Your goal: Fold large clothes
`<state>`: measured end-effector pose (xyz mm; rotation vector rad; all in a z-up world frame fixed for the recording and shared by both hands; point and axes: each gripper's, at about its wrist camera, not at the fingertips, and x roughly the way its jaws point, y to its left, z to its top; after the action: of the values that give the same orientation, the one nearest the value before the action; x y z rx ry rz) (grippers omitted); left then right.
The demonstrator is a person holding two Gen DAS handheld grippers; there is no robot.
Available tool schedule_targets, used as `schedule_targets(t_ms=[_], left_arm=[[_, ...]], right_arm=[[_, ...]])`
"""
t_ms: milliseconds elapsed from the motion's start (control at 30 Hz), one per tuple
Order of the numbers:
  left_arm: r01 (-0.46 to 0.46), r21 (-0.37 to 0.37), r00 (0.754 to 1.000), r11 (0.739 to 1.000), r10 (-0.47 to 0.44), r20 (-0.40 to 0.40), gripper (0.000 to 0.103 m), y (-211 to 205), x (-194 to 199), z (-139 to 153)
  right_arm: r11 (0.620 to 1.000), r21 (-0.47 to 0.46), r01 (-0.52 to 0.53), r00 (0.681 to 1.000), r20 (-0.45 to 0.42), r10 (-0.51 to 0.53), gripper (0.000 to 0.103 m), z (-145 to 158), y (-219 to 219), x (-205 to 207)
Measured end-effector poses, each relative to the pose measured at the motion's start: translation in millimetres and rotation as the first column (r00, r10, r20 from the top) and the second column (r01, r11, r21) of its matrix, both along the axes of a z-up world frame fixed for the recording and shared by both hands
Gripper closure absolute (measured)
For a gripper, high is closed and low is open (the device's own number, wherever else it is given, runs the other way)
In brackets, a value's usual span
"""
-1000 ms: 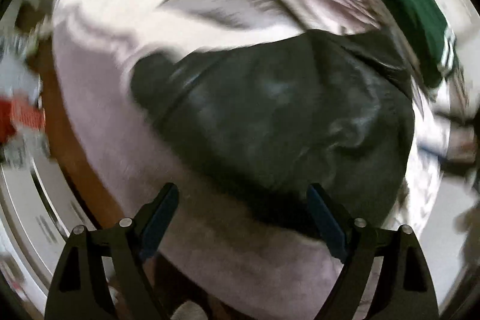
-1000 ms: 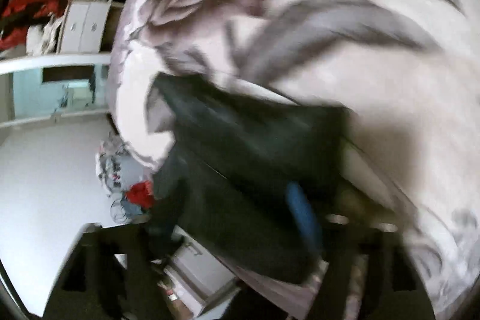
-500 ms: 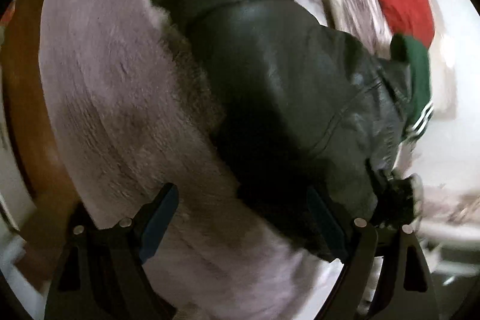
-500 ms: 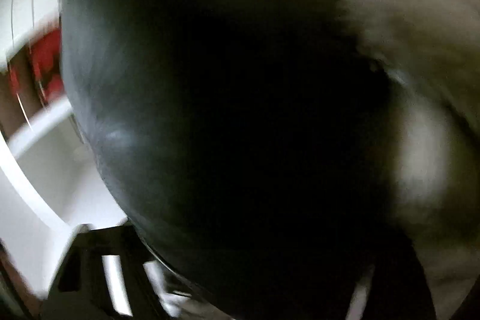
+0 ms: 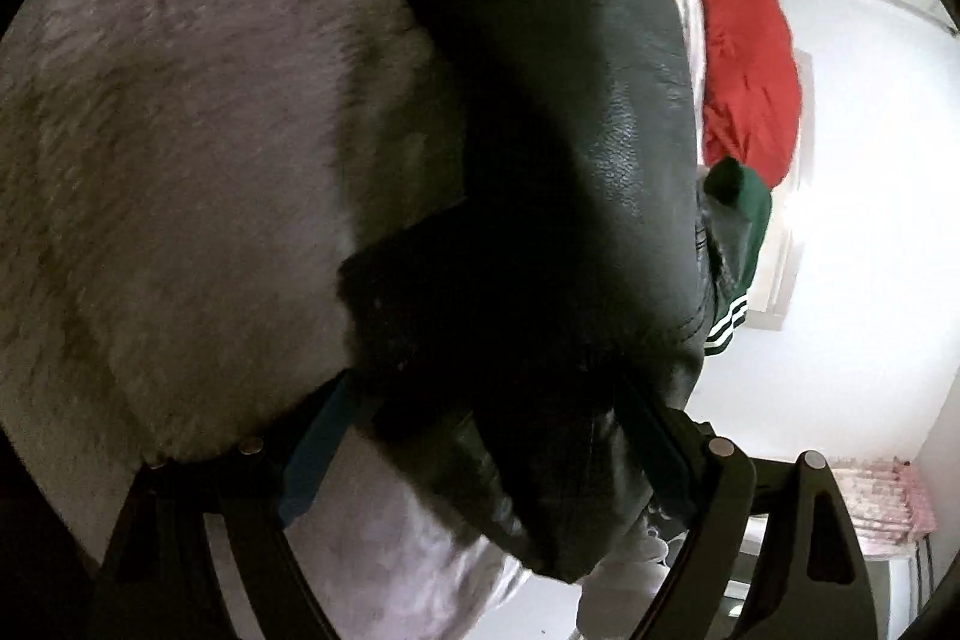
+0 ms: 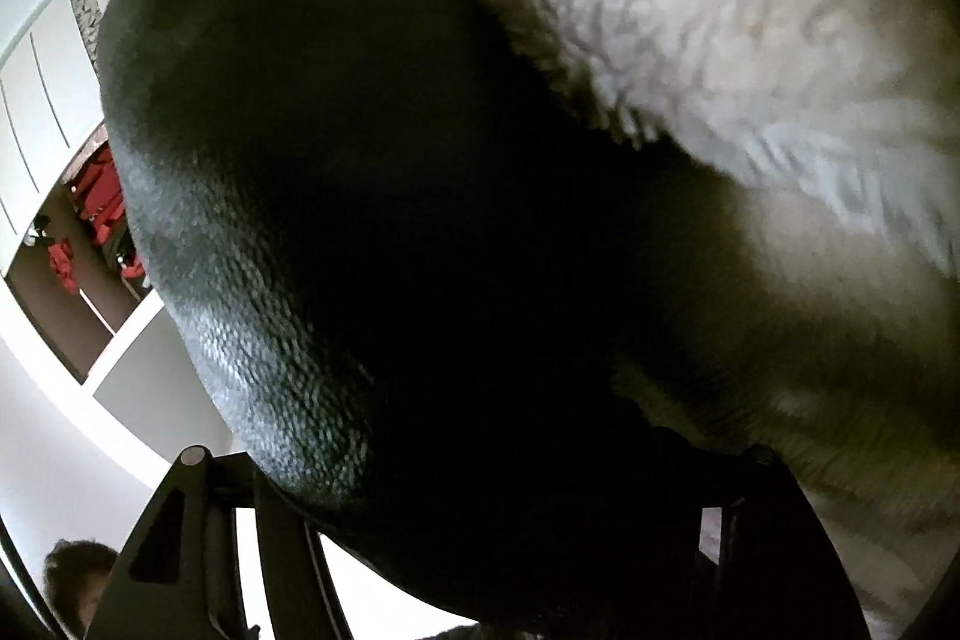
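Fluffy pale blanket [image 5: 180,148] underneath, white walls behind. Black leather jacket [image 5: 576,112] lying on blanket, running from far end down to near edge in left wrist view, its near fold bunched between left gripper [image 5: 480,436] fingers. Left jaws set wide apart, blue pads [image 5: 312,454] either side of fold; can't tell whether pads actually press on it. A sec ago jacket sat well beyond the fingers w/ blanket between; now right in the gap and much closer. Right gripper [image 6: 480,508] mostly buried: jacket [image 6: 336,196] fills the view, where a sec ago it lay further off. Right jaws have just been closing, jacket between them; grip itself hidden in dark. Red cloth [image 5: 750,64] and green striped garment [image 5: 741,232] beyond jacket, far right.
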<state>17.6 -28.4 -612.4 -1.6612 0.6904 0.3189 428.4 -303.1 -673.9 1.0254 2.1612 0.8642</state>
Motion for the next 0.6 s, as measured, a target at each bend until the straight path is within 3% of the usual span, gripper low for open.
schedule_targets(t_ms=[167,267,333,433,500,600], left_arm=[[-0.059,-0.020,0.995,0.998,0.061,0.077,0.015,-0.3,-3.5,2.5],[-0.054,-0.033,0.996,0.998,0.056,0.070,0.015,-6.0,-9.3,3.3],[-0.028,-0.010,0.999,1.000,0.028,0.038,0.016,-12.4,-14.5,6.8],[-0.015,-0.005,1.000,1.000,0.015,0.012,0.016,-15.1,-21.6,10.3],[-0.007,-0.010,1.000,1.000,0.007,0.009,0.016,-16.3,-25.4,11.5],[0.016,-0.006,1.000,1.000,-0.016,0.006,0.016,-15.5,-28.3,10.0]], right_arm=[[1.000,0.027,-0.009,1.000,-0.009,0.010,0.034,2.7,11.9,-8.6],[0.999,0.009,-0.033,0.999,0.026,0.033,0.030,9.6,17.4,-10.5],[0.997,-0.032,-0.074,0.990,0.119,0.077,0.021,24.0,17.8,-10.5],[0.988,-0.068,-0.142,0.964,0.217,0.153,0.019,42.0,14.8,-21.9],[0.982,-0.064,-0.177,0.959,0.212,0.187,0.013,43.5,15.3,-39.6],[0.975,-0.057,-0.216,0.952,0.207,0.224,0.011,31.2,37.5,-55.6]])
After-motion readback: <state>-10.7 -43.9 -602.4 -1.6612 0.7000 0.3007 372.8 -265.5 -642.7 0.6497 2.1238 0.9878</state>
